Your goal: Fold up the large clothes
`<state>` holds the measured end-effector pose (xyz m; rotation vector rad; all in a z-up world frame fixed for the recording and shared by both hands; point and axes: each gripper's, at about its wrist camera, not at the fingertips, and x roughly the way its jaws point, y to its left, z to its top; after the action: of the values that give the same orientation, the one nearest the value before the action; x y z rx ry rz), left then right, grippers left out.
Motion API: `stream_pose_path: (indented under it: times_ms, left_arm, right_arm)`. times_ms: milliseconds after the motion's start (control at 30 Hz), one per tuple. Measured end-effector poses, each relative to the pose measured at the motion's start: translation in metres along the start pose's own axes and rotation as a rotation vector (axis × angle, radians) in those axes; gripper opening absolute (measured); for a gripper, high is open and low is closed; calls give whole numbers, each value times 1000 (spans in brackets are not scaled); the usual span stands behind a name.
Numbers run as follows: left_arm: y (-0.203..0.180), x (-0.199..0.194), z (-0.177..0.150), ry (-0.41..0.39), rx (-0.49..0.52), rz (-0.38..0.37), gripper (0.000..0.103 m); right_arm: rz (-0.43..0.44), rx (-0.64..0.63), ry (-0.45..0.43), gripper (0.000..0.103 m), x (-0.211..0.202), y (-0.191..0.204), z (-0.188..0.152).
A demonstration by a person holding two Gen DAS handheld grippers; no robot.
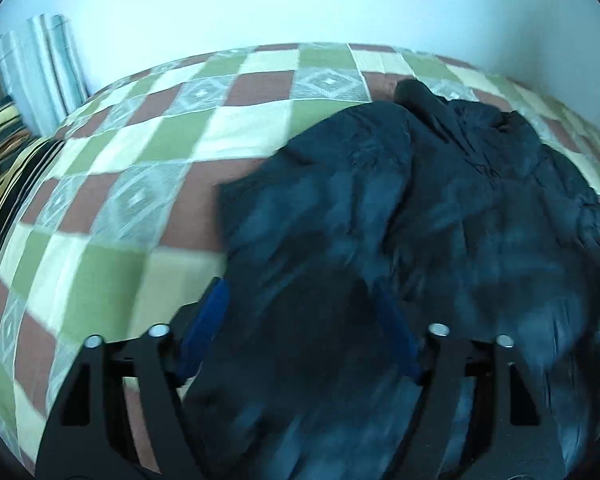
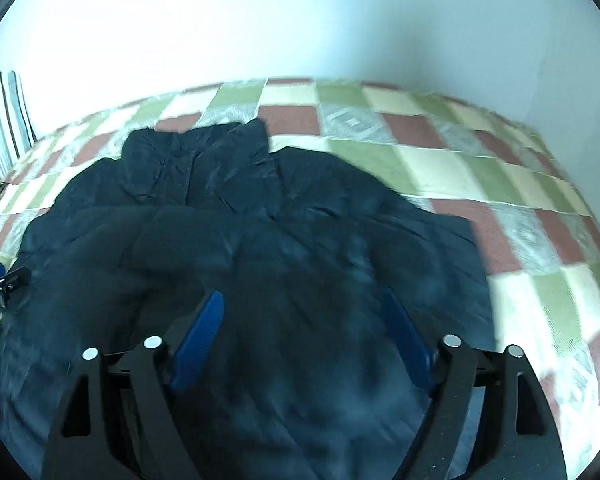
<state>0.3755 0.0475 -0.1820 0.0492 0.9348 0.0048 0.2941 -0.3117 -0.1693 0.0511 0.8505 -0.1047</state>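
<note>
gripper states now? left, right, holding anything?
Left gripper: open, blue fingers spread over the dark navy padded jacket, holding nothing.
Right gripper: open above the same jacket, holding nothing.

left claw (image 1: pixel 300 320): fingers spread wide | right claw (image 2: pixel 300 332): fingers spread wide

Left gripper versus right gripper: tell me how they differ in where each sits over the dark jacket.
The left gripper sits at the dark jacket's left edge, one blue finger over the checkered bedspread; the right gripper has both fingers over jacket fabric. The left gripper faces the jacket's sleeve side; the right gripper faces its collar, nearer the middle. Both are open, holding nothing, above the jacket.
</note>
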Motion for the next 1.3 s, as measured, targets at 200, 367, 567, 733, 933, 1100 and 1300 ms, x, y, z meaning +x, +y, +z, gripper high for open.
stream_pose_path:
  times_ms: [200, 367, 567, 733, 933, 1100, 1300]
  left_arm:
    - [54, -70, -81, -12, -78, -29, 83]
    - [80, -121, -150, -15, -113, -28, 86]
    - [94, -152, -216, 42, -185, -150, 86]
    - [89, -150, -249, 92, -190, -221, 86]
    - [82, -149, -259, 66, -184, -271, 86]
    - [76, -153, -263, 51, -158, -306, 66]
    - [80, -156, -266, 52, -182, -361, 35]
  right_arm:
    - [-26, 67, 35, 83, -65, -69, -73]
    - [-59, 151, 63, 83, -114, -121, -141]
    - [-10, 220, 116, 83, -139, -145, -199]
    - [4, 224, 147, 83, -143, -145, -228]
    - [54, 214, 128, 83, -150, -135, -244]
    - [90, 188, 120, 53, -153, -120, -250]
    - [133, 221, 130, 31, -154, -117, -250]
